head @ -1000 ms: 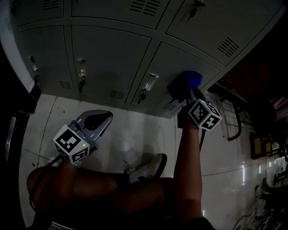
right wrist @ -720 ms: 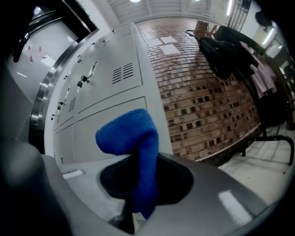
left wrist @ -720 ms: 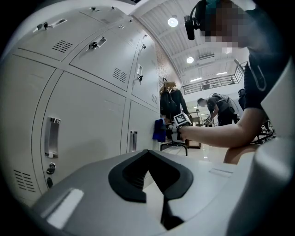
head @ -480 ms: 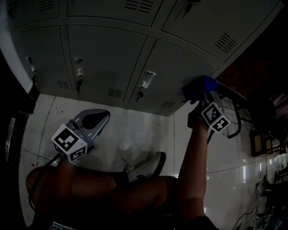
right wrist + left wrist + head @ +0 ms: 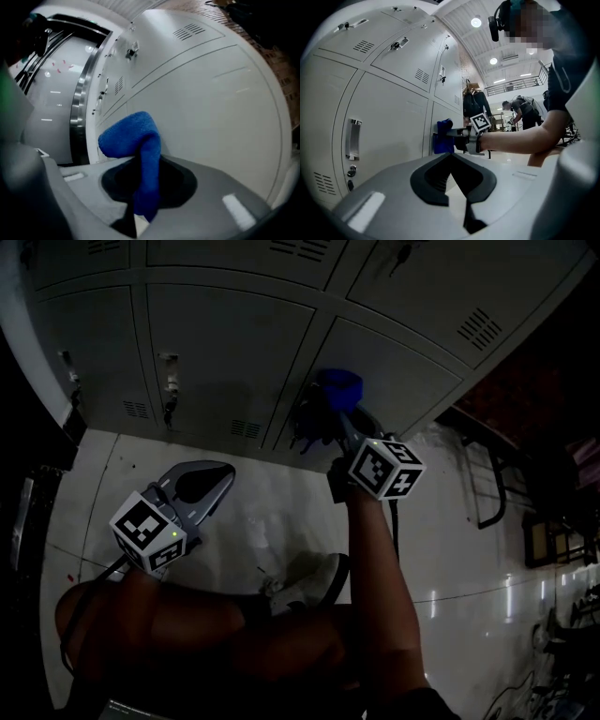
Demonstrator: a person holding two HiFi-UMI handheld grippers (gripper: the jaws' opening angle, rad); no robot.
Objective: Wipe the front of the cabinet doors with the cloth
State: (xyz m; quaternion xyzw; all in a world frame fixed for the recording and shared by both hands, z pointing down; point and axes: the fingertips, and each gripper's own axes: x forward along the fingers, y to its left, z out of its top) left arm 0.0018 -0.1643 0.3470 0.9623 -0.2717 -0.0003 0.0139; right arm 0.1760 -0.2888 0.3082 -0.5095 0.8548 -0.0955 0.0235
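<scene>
Blue cloth [image 5: 129,133] gripped by right gripper [image 5: 143,187], jaws clamped on its lower end. Free fold juts ahead of tips, apparently against lower cabinet door [image 5: 211,117] straight ahead. Left gripper [image 5: 452,164]: jaws together, empty, held low, well apart from doors. Right arm nearer.

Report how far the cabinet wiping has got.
Done: cannot tell; the grey metal cabinet doors show no wipe marks. In hand: the right gripper holds the blue cloth against one lower door. Left: presumably the other doors; the left gripper hangs shut and empty above the floor.
</scene>
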